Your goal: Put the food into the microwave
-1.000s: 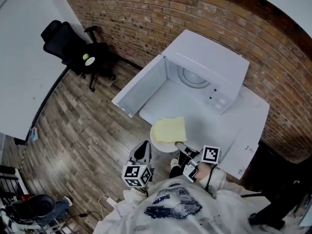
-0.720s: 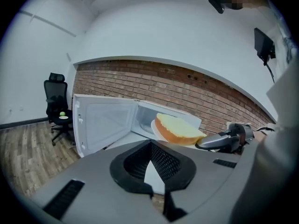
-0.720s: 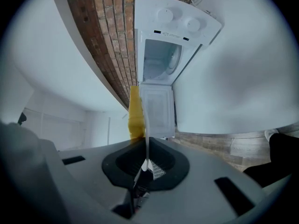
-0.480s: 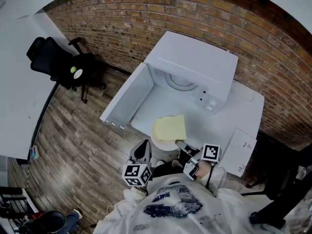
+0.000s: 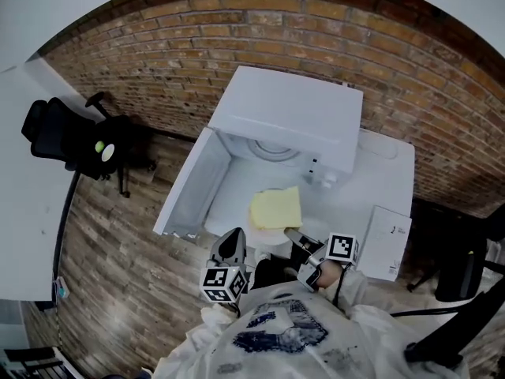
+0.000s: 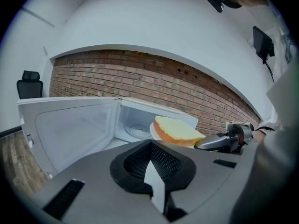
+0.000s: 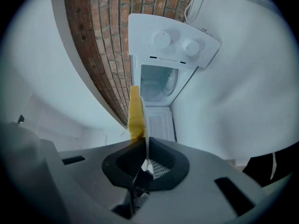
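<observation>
The white microwave (image 5: pixel 284 117) stands on a white table (image 5: pixel 390 168) with its door (image 5: pixel 185 192) swung open to the left. A yellow slab of food (image 5: pixel 276 208) lies on a small white plate (image 5: pixel 267 235), held just in front of the open cavity. My right gripper (image 5: pixel 293 237) is shut on the plate's near rim. In the right gripper view the plate (image 7: pixel 145 125) and food (image 7: pixel 135 113) stand edge-on, in line with the cavity (image 7: pixel 159 83). My left gripper (image 5: pixel 230 247) hangs to the plate's left, shut and empty. The left gripper view shows the food (image 6: pixel 180 130) beside the glass turntable (image 6: pixel 138 130).
A brick wall (image 5: pixel 158 46) runs behind the microwave. A white booklet (image 5: pixel 390 231) lies on the table's right part. A black office chair (image 5: pixel 71 136) stands on the wood floor at the left. Dark furniture (image 5: pixel 465 267) stands at the right.
The plate with the food has come closer to the microwave's open cavity as the view shifted forward. Both grippers keep their places low in the view.
</observation>
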`<state>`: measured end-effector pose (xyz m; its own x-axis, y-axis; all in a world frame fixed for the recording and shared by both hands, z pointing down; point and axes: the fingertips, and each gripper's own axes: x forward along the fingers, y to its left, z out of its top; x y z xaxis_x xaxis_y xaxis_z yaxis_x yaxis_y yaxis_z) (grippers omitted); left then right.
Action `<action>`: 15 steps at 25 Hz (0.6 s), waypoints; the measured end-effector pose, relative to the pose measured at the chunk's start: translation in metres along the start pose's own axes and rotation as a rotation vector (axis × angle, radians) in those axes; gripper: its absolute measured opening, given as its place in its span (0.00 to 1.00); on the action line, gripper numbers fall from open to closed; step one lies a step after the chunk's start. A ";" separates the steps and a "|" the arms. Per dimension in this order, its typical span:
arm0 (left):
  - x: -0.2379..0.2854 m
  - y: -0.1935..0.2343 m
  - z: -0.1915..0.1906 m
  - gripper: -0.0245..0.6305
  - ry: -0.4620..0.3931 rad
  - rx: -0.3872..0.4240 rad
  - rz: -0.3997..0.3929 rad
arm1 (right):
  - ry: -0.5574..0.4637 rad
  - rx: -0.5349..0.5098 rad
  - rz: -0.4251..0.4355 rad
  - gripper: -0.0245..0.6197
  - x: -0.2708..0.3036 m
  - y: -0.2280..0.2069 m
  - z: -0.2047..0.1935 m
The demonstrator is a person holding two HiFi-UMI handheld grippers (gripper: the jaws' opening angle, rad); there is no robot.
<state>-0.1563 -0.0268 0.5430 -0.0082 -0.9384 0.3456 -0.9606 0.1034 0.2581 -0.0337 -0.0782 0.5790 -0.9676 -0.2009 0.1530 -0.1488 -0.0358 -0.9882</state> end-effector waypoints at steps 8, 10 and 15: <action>0.050 0.022 0.024 0.05 0.038 0.044 -0.121 | -0.123 0.041 -0.026 0.07 0.030 0.004 0.027; 0.063 0.028 0.028 0.05 0.048 0.058 -0.149 | -0.149 0.035 -0.030 0.07 0.038 0.003 0.033; 0.090 0.042 0.032 0.05 0.069 0.090 -0.218 | -0.216 0.028 -0.047 0.07 0.057 -0.004 0.048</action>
<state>-0.2067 -0.1177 0.5563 0.2179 -0.9104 0.3518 -0.9584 -0.1316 0.2533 -0.0787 -0.1364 0.5922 -0.8930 -0.4032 0.1998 -0.1845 -0.0767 -0.9798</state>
